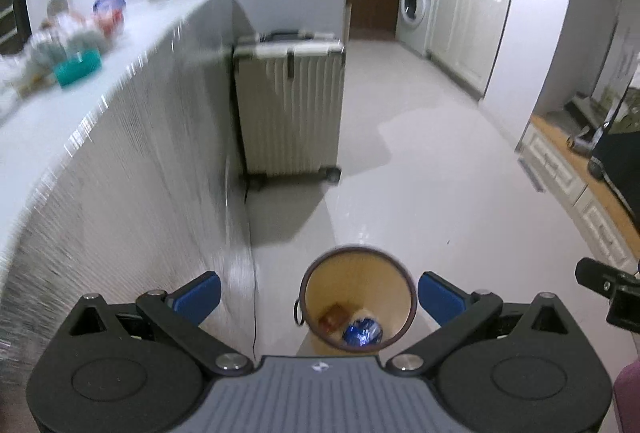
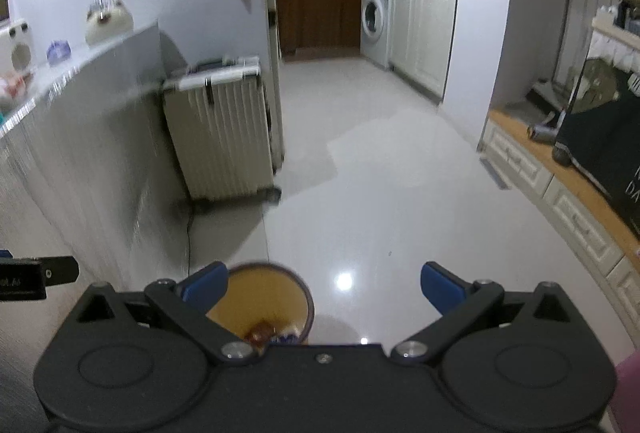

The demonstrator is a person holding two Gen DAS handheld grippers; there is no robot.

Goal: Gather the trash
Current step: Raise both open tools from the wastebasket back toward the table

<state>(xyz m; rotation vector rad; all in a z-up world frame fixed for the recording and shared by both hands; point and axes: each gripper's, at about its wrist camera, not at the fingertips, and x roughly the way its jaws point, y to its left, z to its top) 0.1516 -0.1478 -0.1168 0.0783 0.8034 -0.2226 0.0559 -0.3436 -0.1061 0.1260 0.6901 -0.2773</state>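
Note:
A round tan trash bin [image 1: 356, 297] with a dark rim stands on the white floor below my left gripper [image 1: 319, 299], which is open and empty above it. Inside lie a crumpled blue wrapper [image 1: 362, 332] and a brown piece [image 1: 335, 317]. In the right wrist view the bin [image 2: 264, 303] sits under the left finger of my right gripper [image 2: 323, 287], also open and empty; the brown piece [image 2: 261, 333] shows in it. More trash-like items [image 1: 72, 45] lie blurred on the white counter [image 1: 132, 33] at the upper left.
A ribbed beige suitcase [image 1: 290, 105] stands against the counter's end, also in the right wrist view [image 2: 220, 129]. A washing machine [image 1: 416, 9] and white cabinets stand at the back. Low drawers [image 2: 568, 201] line the right side. A cable [image 1: 250, 233] runs down the counter's side.

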